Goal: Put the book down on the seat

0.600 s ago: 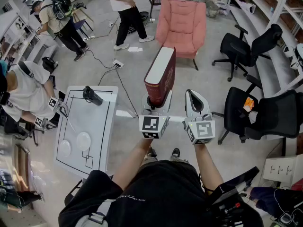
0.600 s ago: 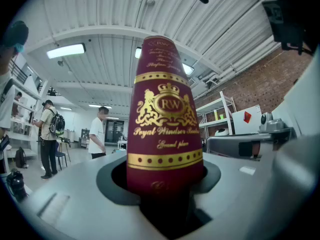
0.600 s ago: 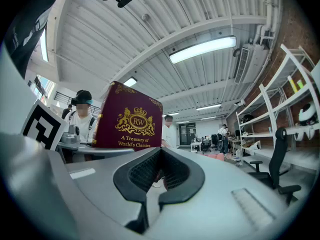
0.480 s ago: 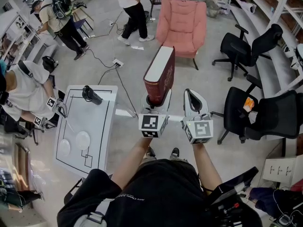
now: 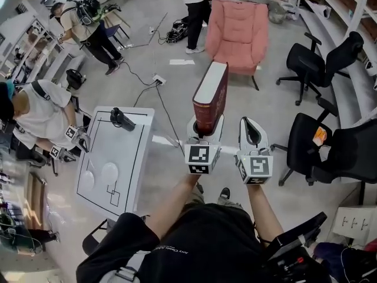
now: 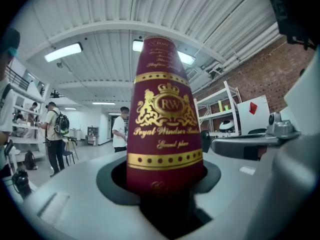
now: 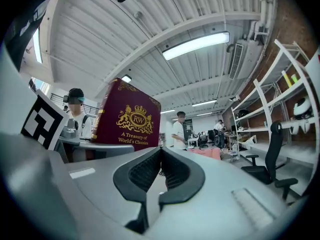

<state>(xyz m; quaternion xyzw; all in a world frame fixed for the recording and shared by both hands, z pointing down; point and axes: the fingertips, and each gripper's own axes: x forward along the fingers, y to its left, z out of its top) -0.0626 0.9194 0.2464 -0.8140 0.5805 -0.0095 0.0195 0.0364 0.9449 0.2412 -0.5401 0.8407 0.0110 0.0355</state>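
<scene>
A thick maroon book [image 5: 211, 96] with gold lettering stands upright in the air, its white page edge facing left in the head view. My left gripper [image 5: 204, 133] is shut on the book's lower end, and the spine [image 6: 164, 119] fills the left gripper view between the jaws. My right gripper [image 5: 252, 130] hangs beside it to the right, shut and empty; its own view shows the book's cover [image 7: 127, 117] at the left. The pink armchair [image 5: 238, 35] stands farther ahead on the floor, its seat bare.
A white table [image 5: 115, 158] with a black device lies to the left. Black office chairs [image 5: 336, 146] stand to the right, another [image 5: 321, 63] farther back. Several people stand or sit around the left and the back. A cable and power strip [image 5: 158, 79] lie on the floor.
The whole scene has shifted in the head view: both grippers and the book sit slightly right and lower, and the armchair looks a little closer. A person at the back has walked right.
</scene>
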